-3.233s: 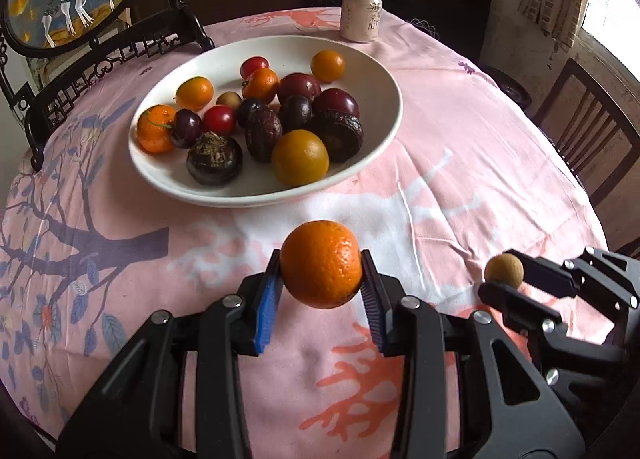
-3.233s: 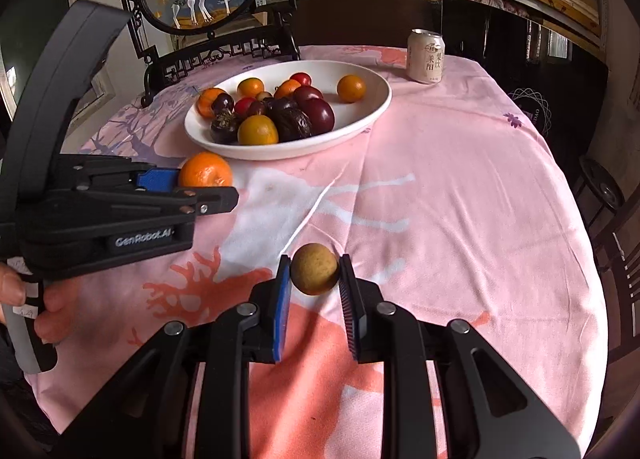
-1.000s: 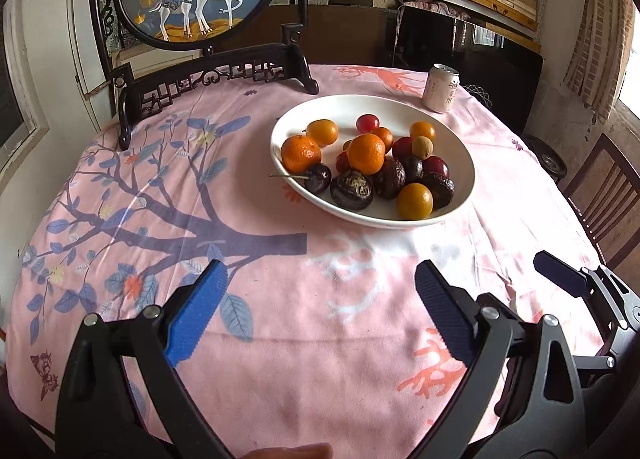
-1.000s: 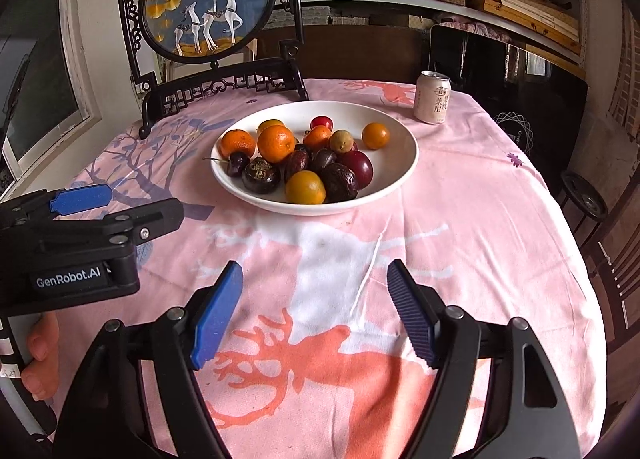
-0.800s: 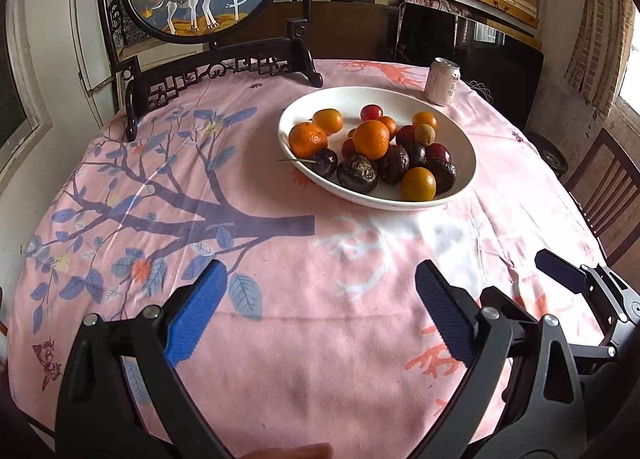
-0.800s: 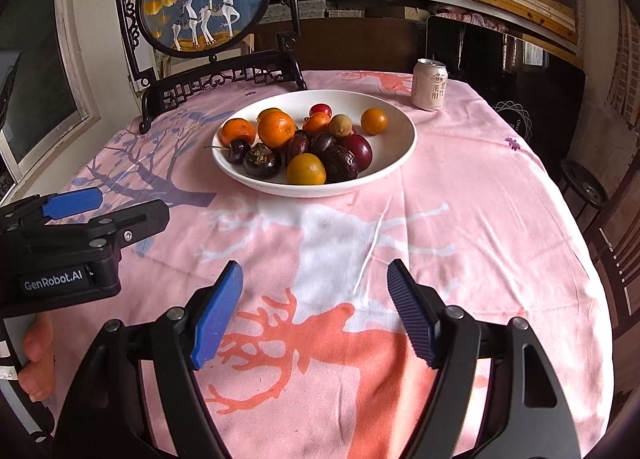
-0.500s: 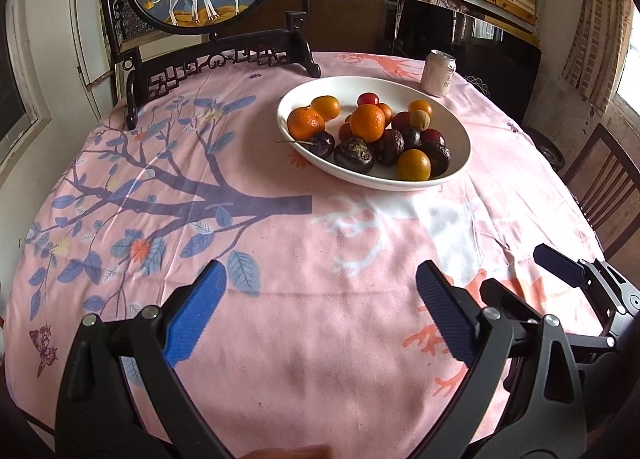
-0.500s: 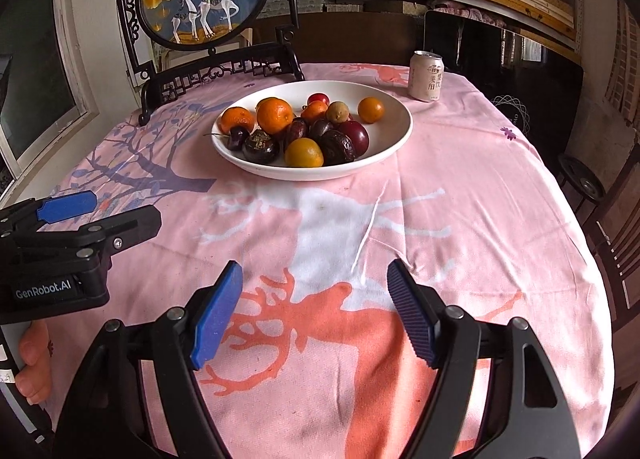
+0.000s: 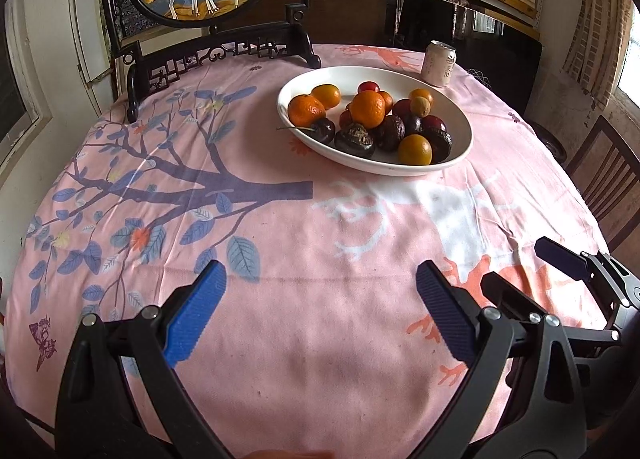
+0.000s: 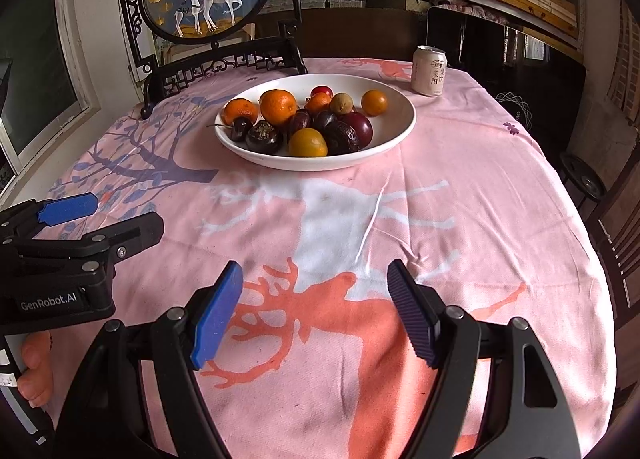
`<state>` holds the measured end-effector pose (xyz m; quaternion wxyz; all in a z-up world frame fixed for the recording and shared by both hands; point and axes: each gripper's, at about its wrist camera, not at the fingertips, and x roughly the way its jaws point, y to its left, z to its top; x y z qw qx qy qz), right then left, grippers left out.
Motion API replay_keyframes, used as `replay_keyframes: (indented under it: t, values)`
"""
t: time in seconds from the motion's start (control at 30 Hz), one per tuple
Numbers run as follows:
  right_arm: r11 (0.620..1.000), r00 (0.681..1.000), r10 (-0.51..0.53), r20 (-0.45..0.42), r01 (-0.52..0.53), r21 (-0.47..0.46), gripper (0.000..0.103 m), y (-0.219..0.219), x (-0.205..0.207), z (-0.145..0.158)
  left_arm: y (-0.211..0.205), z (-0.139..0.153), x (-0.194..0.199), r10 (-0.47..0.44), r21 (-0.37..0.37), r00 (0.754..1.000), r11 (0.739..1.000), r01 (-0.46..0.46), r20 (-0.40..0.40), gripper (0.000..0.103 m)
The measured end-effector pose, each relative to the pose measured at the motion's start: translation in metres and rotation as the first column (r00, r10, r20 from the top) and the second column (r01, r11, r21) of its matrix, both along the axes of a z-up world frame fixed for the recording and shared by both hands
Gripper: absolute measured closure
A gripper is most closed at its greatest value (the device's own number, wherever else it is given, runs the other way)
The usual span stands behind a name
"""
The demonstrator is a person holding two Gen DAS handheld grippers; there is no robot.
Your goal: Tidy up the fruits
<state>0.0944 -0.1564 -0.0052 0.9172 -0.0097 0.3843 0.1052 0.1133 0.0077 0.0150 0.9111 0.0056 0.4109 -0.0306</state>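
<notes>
While both jaws gape empty — left gripper [image 10: 100,219] reads "GenRobot.AI" | can [image 10: 430,71] w/ Chinese lettering

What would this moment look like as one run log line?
left gripper: open, empty | right gripper: open, empty | fruits: all in white bowl | can: behind bowl

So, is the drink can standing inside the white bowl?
No, the drink can stands upright on the tablecloth behind the white bowl, outside its rim.
</notes>
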Motion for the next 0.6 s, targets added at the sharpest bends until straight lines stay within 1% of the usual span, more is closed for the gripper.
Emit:
replay_keyframes:
  t: [0.37,0.6]
  values:
    - [1.000,1.000,0.003,-0.006,-0.003,0.000,0.028,0.0016,0.0007,-0.0021,0.0010,-0.0040,0.0003,-0.002,-0.010,1.000,1.000,0.002,-0.010,0.005]
    - [1.000,1.000,0.005,-0.023,-0.005,-0.003,0.028,0.0029,0.0036,-0.0078,0.0018,-0.0061,0.0008,0.003,-0.003,1.000,1.000,-0.003,-0.012,0.005]
